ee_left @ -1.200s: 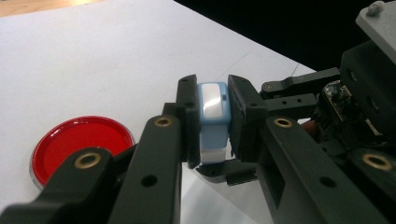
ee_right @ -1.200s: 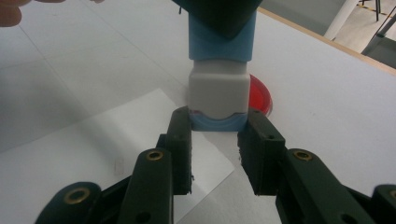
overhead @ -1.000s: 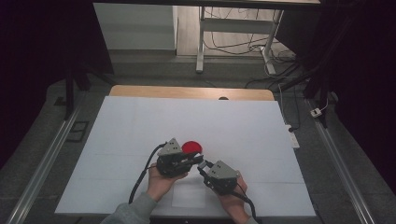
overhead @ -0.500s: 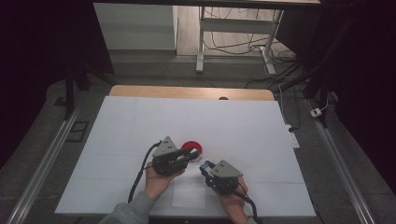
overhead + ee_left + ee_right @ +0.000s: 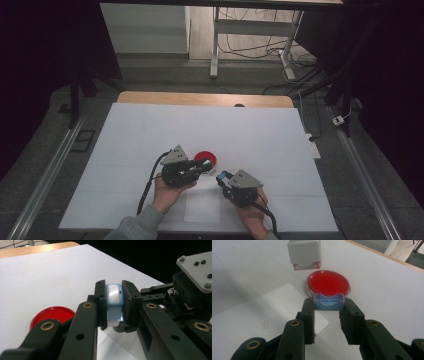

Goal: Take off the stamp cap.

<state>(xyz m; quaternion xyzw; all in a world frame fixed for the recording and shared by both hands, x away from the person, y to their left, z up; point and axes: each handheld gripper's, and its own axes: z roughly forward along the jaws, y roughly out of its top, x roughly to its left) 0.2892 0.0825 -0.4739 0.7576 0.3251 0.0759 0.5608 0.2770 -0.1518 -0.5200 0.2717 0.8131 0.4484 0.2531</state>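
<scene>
Fingers (image 5: 101, 305) of the left gripper (image 5: 113, 307) clamp a stamp body (image 5: 113, 302); right gripper (image 5: 328, 312) fingers (image 5: 308, 312) clamp its blue cap (image 5: 328, 302) beside the red ink pad (image 5: 327, 283).

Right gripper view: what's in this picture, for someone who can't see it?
The right hand-held gripper pinches a small blue cap between two black jaws. Just beyond sits a round red ink pad on a white table, with a white stamp block hanging above.

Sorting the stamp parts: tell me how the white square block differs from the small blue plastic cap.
The white square block is boxy with a red-edged underside; the small blue plastic cap is a shallow open shell. The block sits in the left gripper, the cap in the right gripper. Shared: both are clamped between jaws.
</scene>
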